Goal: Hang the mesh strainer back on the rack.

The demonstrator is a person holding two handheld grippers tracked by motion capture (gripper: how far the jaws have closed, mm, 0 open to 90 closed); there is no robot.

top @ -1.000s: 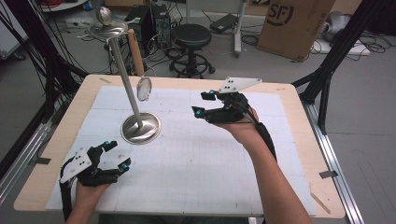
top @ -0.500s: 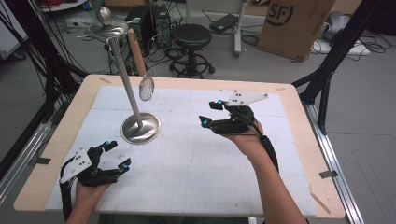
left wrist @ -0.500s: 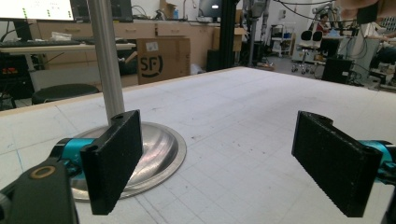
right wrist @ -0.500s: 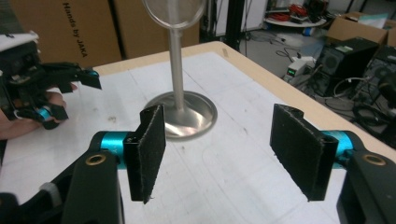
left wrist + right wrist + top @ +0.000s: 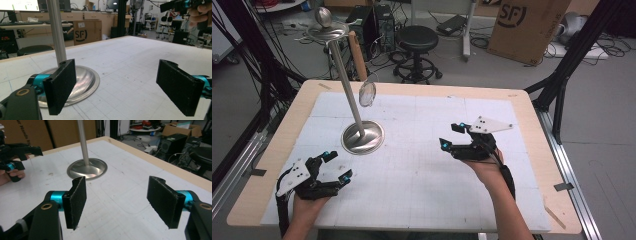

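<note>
With nothing between its wide-open, just-opening jaws, the right hand-held gripper (image 5: 452, 135) faces the metal stand (image 5: 362, 136) on the bench (image 5: 422, 200); I judge an approach underway, the empty, open left hand-held gripper (image 5: 337, 164) waiting nearby.

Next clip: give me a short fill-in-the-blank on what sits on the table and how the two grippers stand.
1. The metal stand rests on a round ____ base on the table.
2. The jaws of the right gripper are ____, with nothing between them.
3. In the high view the left gripper lies nearer the ____ edge of the table than the stand does.
4. The left gripper's jaws are ____.

Missing words: metal; open; near; open
</note>
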